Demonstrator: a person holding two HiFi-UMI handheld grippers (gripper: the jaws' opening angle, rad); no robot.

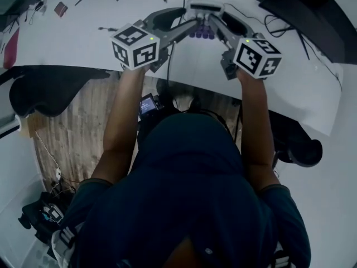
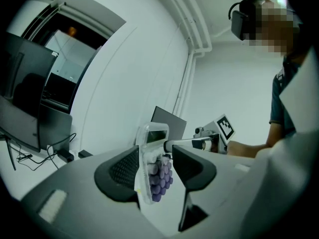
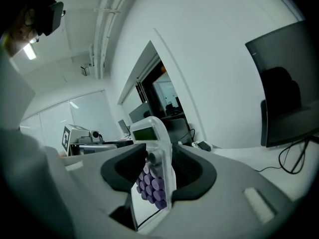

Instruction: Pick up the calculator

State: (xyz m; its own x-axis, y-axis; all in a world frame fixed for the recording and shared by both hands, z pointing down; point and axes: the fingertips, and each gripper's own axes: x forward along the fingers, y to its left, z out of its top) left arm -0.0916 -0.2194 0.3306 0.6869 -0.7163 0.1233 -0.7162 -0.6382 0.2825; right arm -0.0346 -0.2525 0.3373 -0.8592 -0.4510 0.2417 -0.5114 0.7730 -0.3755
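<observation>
Purple-keyed calculator [image 1: 204, 20], top centre, is clamped by both left gripper [image 2: 155, 169] and right gripper [image 3: 158, 169]; seemingly lifted, next hold steady

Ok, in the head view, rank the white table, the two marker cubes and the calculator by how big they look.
Largest, the white table.
Then the left marker cube and right marker cube, about alike, so tied.
Smallest, the calculator, though partly hidden and farther off.

The calculator [image 3: 151, 133] is held upright between the right gripper's [image 3: 158, 172] jaws, purple keys showing; a dark monitor [image 3: 286, 98] is seen to the calculator's right.
</observation>
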